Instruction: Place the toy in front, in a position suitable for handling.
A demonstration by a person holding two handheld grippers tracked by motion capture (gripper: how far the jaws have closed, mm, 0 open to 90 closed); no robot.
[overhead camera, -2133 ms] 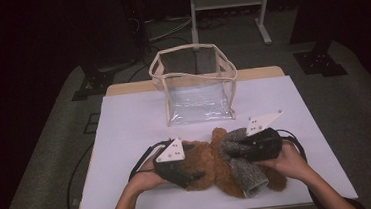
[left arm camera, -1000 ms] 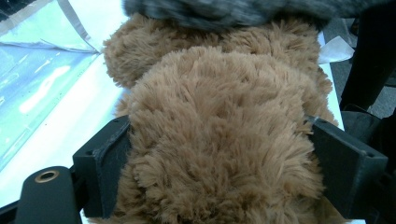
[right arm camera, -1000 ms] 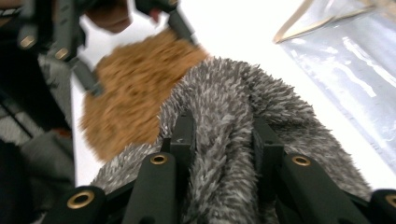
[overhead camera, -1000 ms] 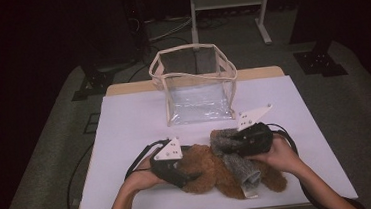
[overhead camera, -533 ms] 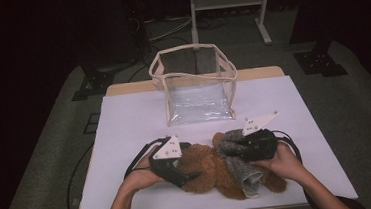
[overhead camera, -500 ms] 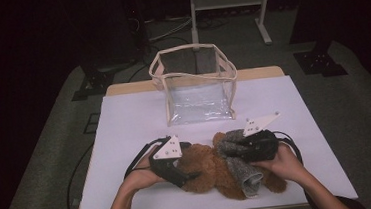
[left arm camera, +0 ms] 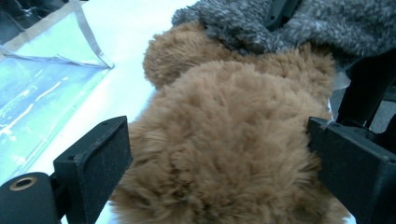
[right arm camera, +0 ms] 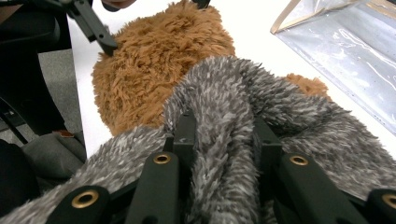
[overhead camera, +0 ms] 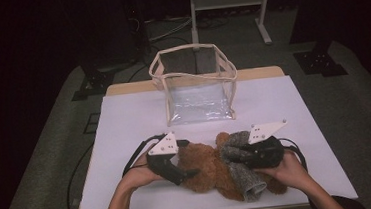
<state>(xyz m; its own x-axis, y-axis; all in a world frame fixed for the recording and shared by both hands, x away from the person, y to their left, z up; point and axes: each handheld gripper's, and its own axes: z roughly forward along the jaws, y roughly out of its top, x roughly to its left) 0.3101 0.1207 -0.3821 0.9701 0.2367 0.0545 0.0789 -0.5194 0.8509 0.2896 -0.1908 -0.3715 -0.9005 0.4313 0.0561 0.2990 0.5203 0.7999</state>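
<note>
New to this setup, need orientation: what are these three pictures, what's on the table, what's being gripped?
A person holds a hand-held gripper in each hand. The high view looks down on the white table; each gripper view looks along that tool's own fingers. On the table stand a clear plastic bag and a brown teddy bear in a grey fuzzy garment. The left gripper has just been opening, its fingers either side of the bear. The right gripper pinches a fold of the garment.

High view: above the table's (overhead camera: 124, 114) near edge, facing forward and down. Gripper views: close, along their jaws, facing each other; both share bear (left arm camera: 224, 154) and bag (right arm camera: 355, 56).
</note>
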